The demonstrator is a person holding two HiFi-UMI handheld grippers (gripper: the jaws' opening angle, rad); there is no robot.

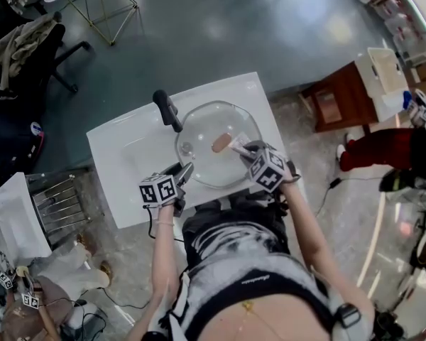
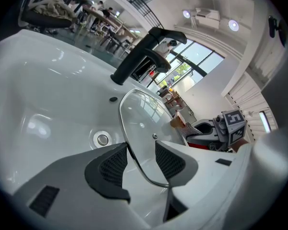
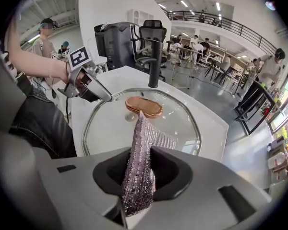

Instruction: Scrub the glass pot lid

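The round glass pot lid (image 1: 202, 158) with a copper-coloured knob (image 1: 221, 143) is held over the basin of a white sink (image 1: 128, 155). My left gripper (image 1: 181, 172) is shut on the lid's near rim; the steel rim (image 2: 134, 162) runs between its dark pads (image 2: 113, 164). My right gripper (image 1: 245, 148) is shut on a silvery scrub cloth (image 3: 141, 162). The cloth's free end lies on the lid (image 3: 115, 128) right beside the knob (image 3: 143, 106). From the right gripper view, the left gripper (image 3: 93, 87) clamps the lid's left edge.
A black faucet (image 1: 167, 109) stands at the sink's back, and the drain (image 2: 102, 139) lies under the lid. A black office chair (image 1: 21, 41) is far left, a metal rack (image 1: 60, 201) near left. To the right are a wooden cabinet (image 1: 341, 98) and a person in red trousers (image 1: 383, 148).
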